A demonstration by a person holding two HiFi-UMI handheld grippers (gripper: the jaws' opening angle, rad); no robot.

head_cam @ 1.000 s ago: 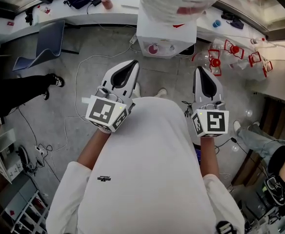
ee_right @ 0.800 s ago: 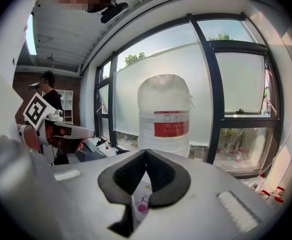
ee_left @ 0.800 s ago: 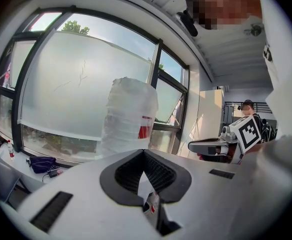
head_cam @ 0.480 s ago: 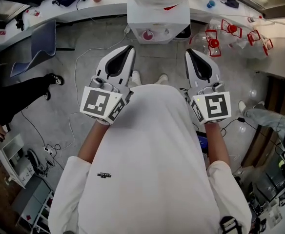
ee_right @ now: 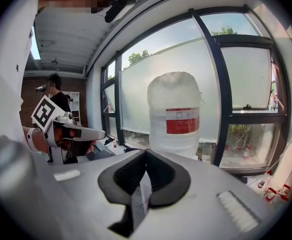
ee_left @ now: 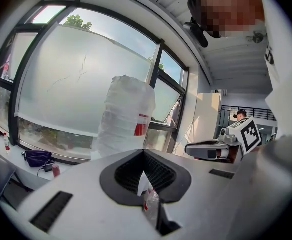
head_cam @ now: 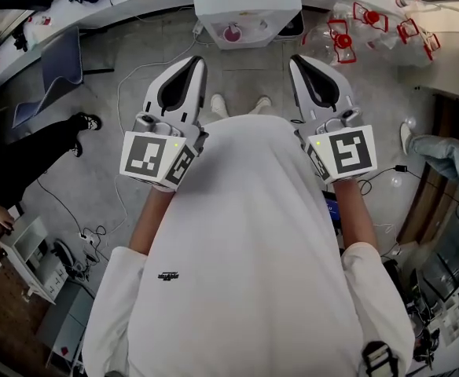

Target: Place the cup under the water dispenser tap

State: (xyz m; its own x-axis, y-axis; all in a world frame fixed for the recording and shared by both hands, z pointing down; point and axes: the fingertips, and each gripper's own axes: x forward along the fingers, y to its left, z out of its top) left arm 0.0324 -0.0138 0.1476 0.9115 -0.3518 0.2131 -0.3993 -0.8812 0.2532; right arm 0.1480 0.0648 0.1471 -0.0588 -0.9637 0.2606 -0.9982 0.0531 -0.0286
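Left gripper (head_cam: 193,61): jaws closed together, nothing held
Right gripper (head_cam: 297,60): jaws closed together, nothing held
Dispenser (head_cam: 253,10): 12 o'clock, apart from both

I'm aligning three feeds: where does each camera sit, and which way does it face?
Head view: on the head, facing steeply down at the water dispenser; shows torso, left hand-held gripper, right hand-held gripper.
Left gripper view: on the left one, facing the bottle; own shut jaws show.
Right gripper view: same, mirrored.
Both gripper views share the bottle.
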